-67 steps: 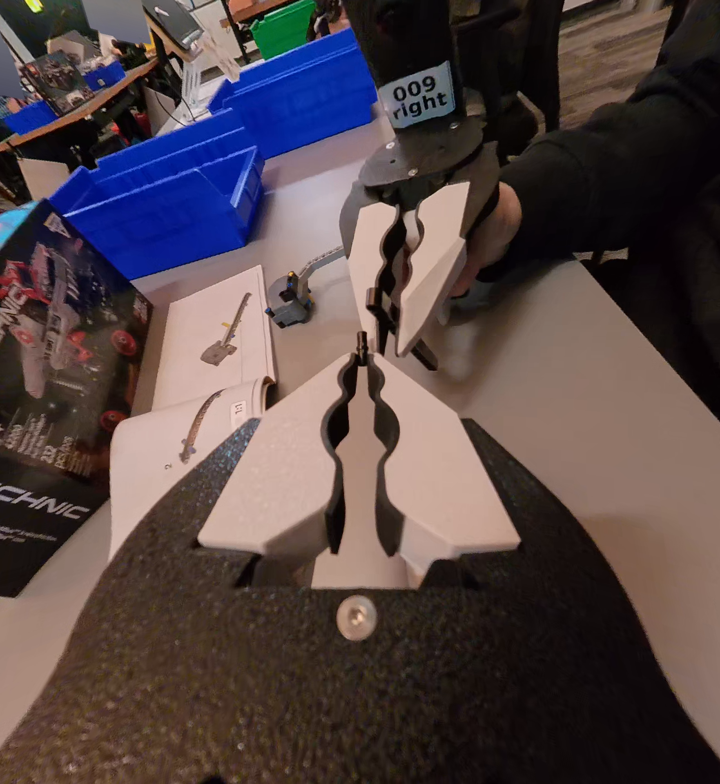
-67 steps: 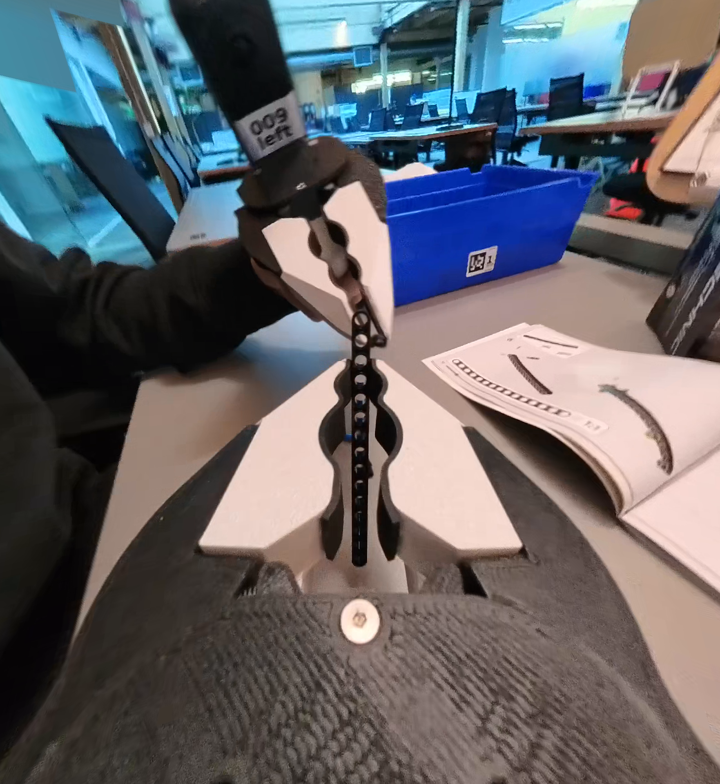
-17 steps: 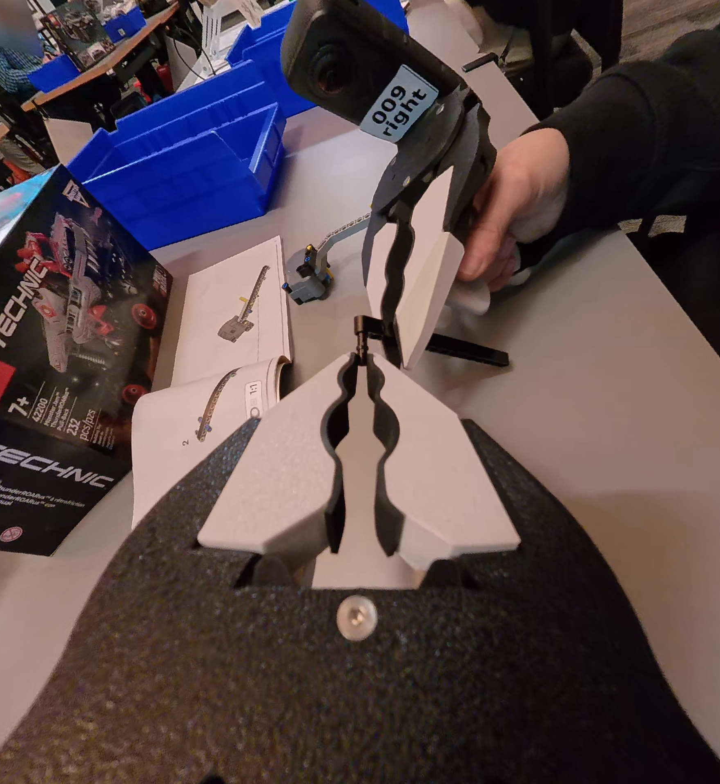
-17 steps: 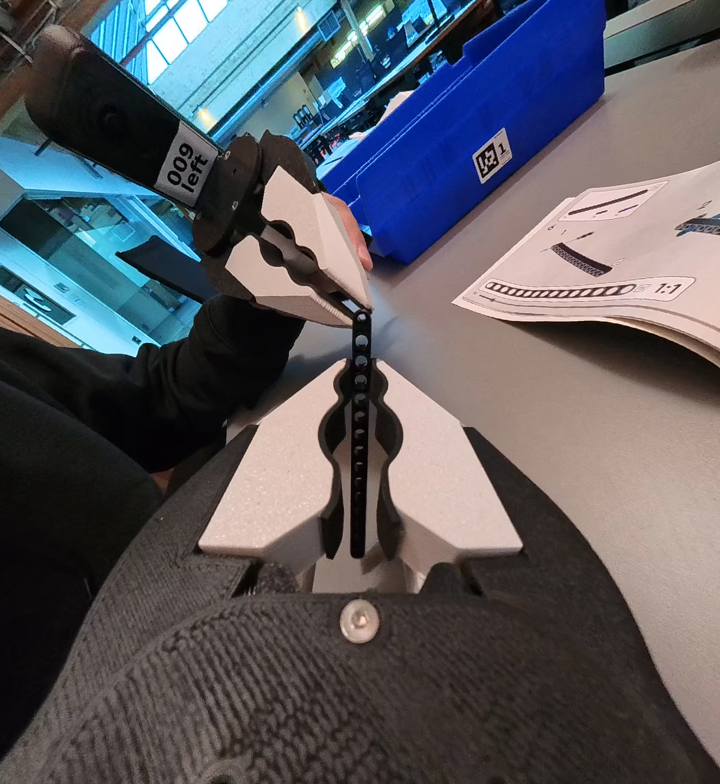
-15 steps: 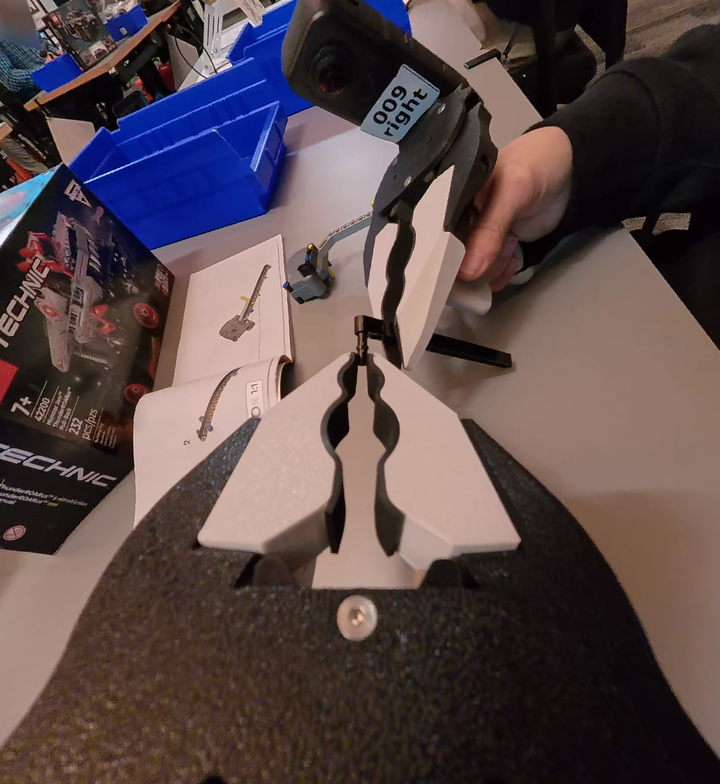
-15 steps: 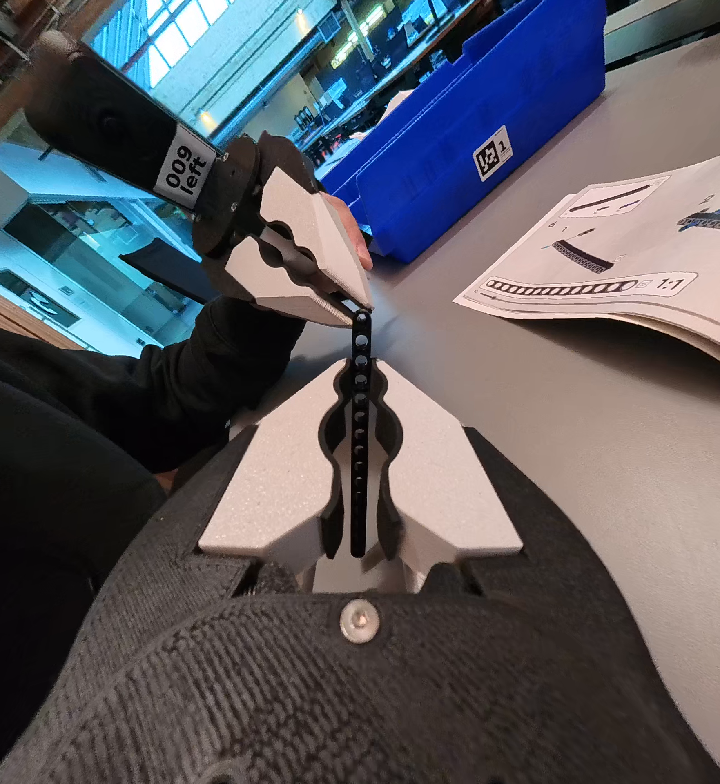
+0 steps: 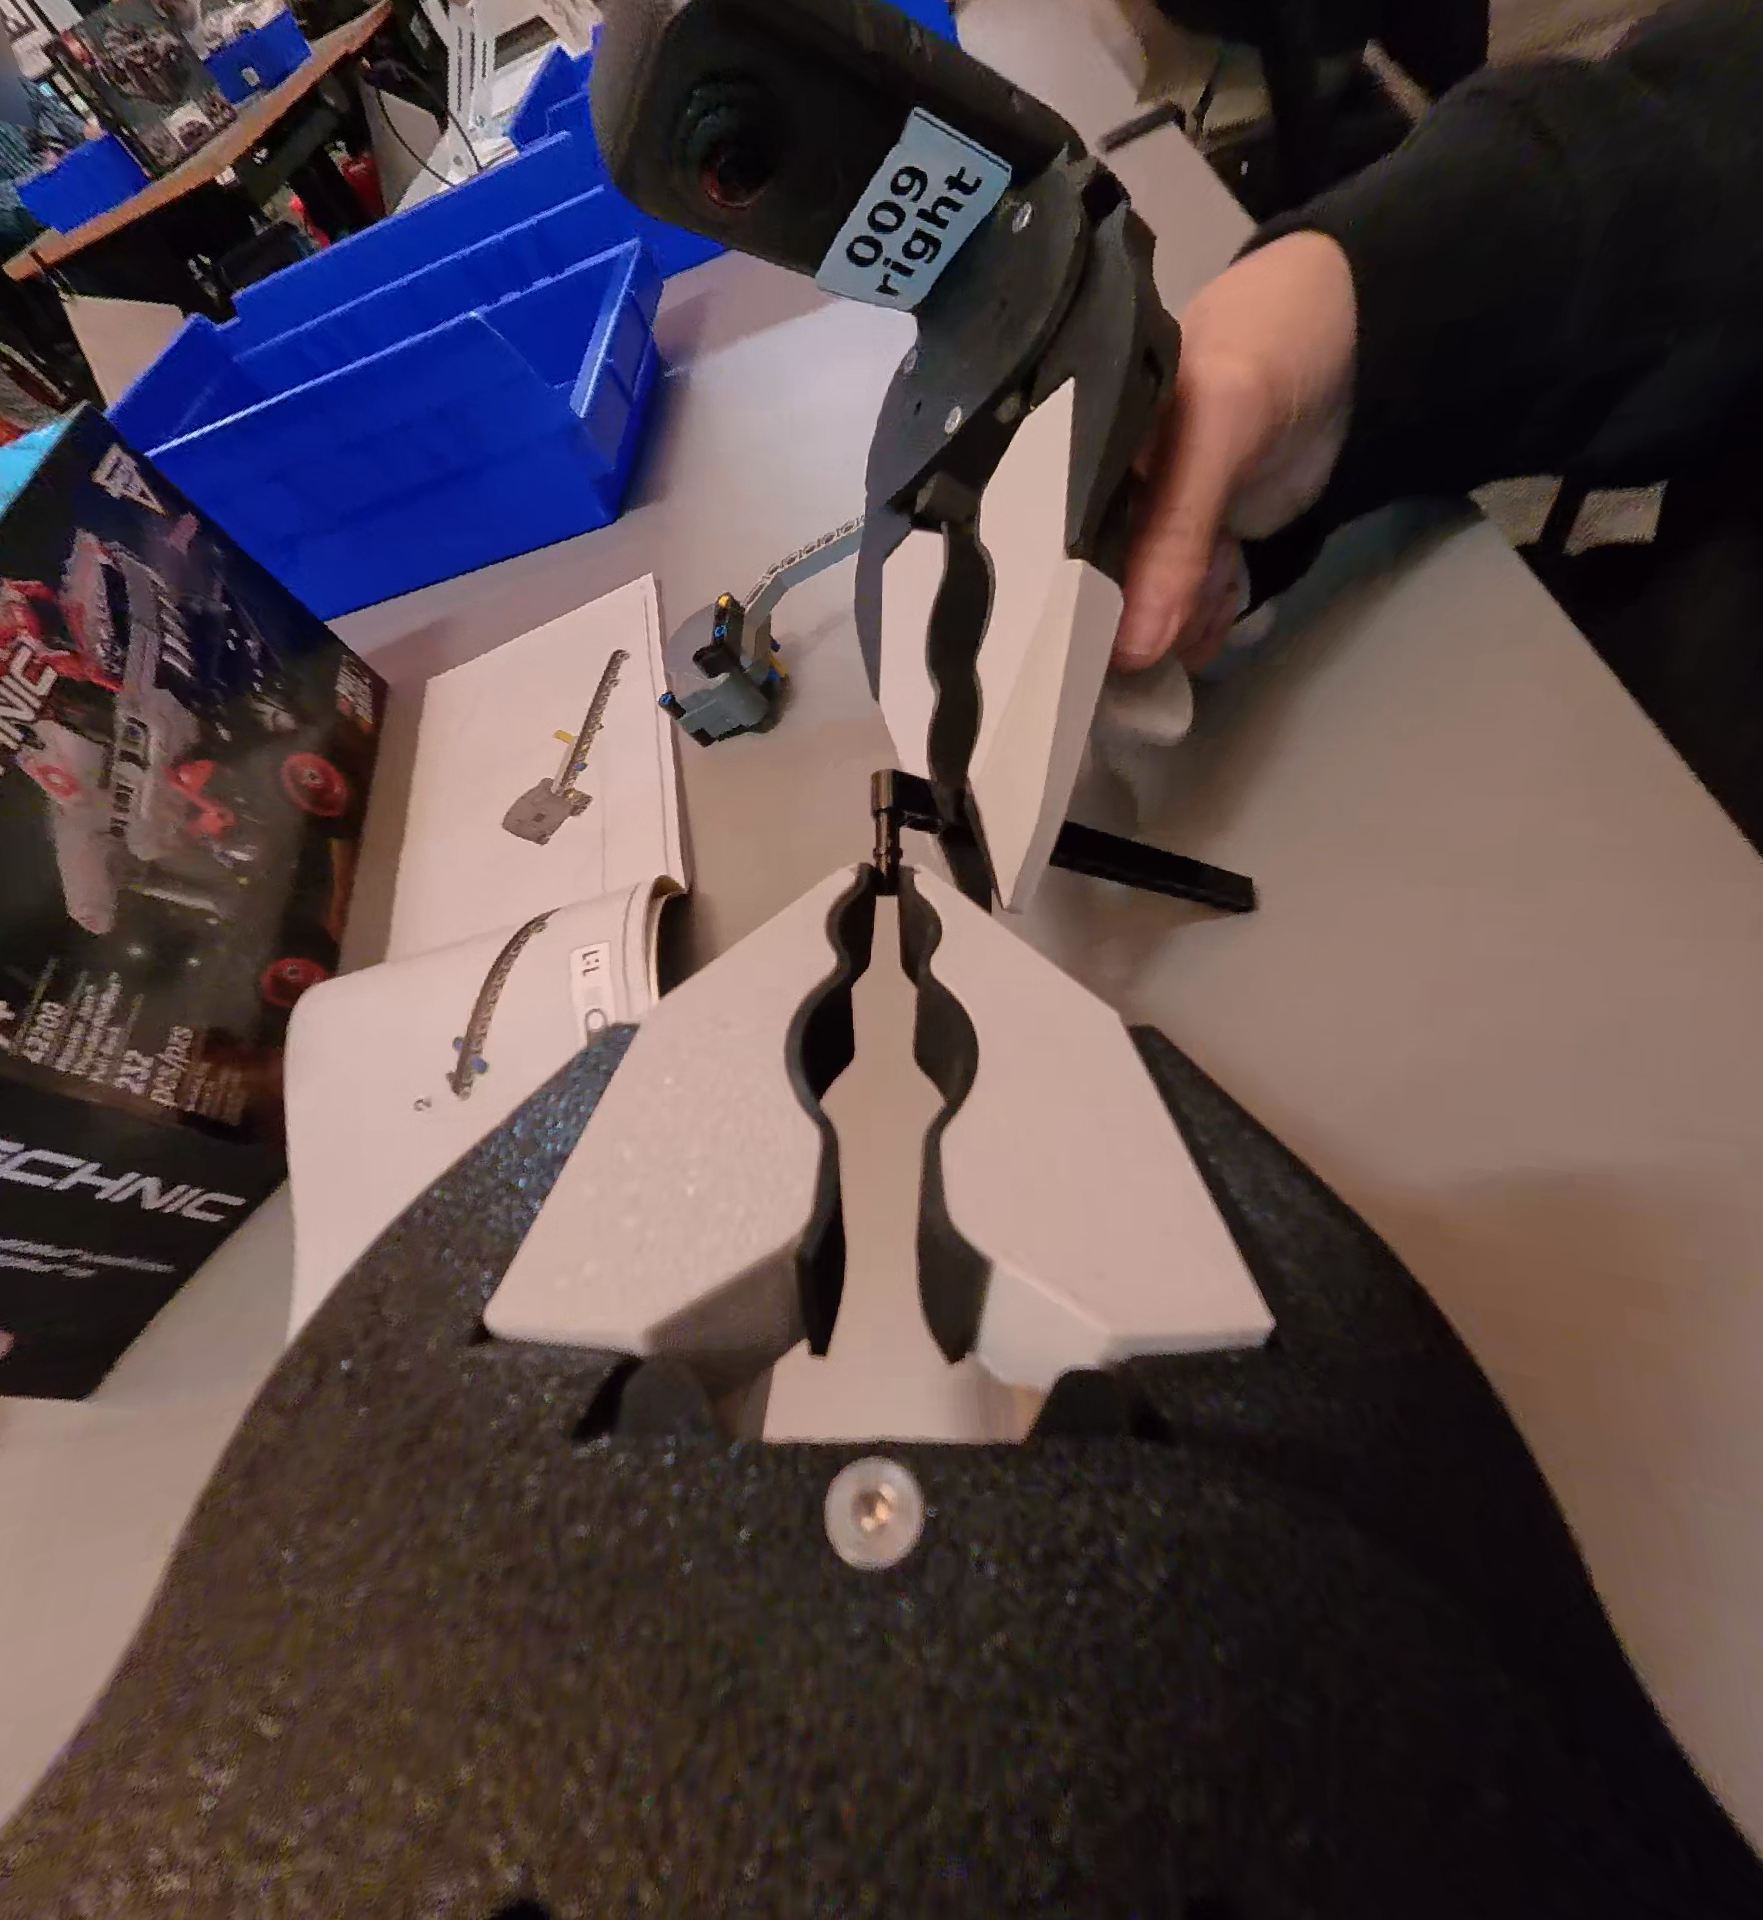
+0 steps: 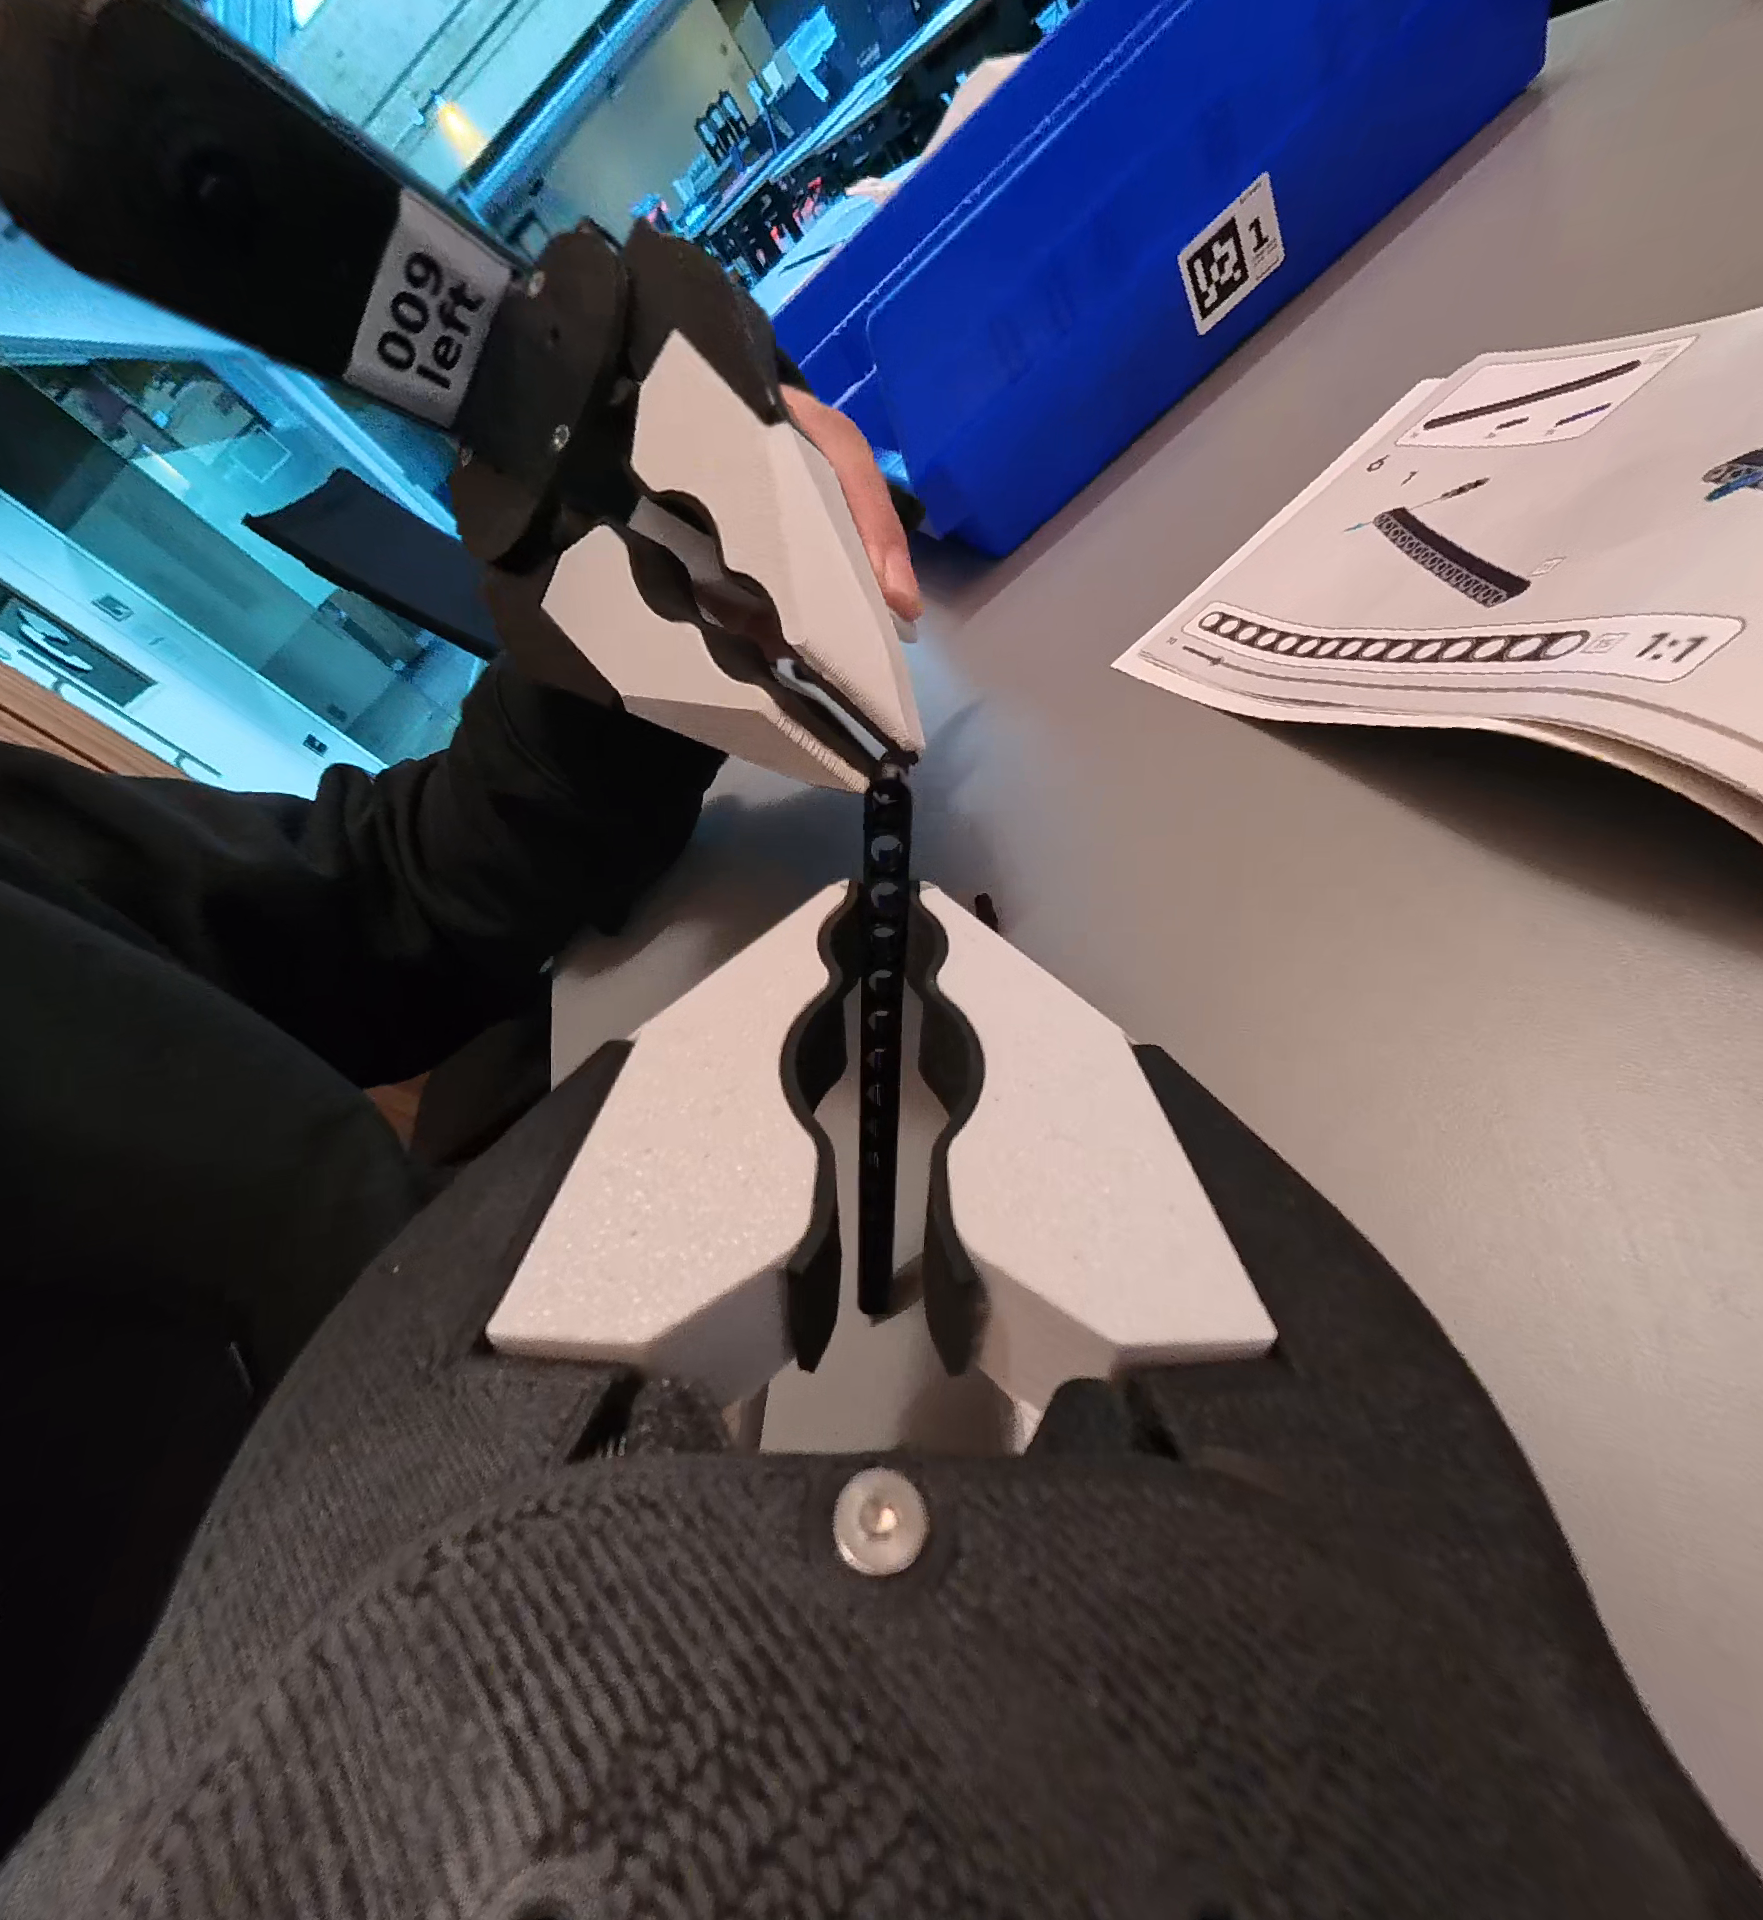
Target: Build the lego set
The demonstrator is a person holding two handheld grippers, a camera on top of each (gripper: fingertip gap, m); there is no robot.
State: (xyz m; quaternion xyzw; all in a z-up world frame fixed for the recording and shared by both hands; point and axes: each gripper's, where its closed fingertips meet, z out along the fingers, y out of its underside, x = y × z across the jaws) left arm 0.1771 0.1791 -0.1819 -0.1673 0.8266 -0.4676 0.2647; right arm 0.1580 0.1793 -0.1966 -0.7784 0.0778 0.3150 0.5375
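open manual (image 7: 544, 769) and box (image 7: 108, 831) flank both tools.

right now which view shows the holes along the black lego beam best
The right wrist view: the black lego beam runs lengthwise between the right gripper fingers, its row of holes facing the camera. The left wrist view shows only its edge, partly hidden behind those fingers, no holes.

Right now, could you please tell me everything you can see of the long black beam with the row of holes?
The long black plastic beam with a row of round holes is straight, thin and glossy. It lies lengthwise between the closed fingers of the right hand-held gripper, held above the grey table. Its far end juts out to the left hand-held gripper, which pinches a small black pin at that end.
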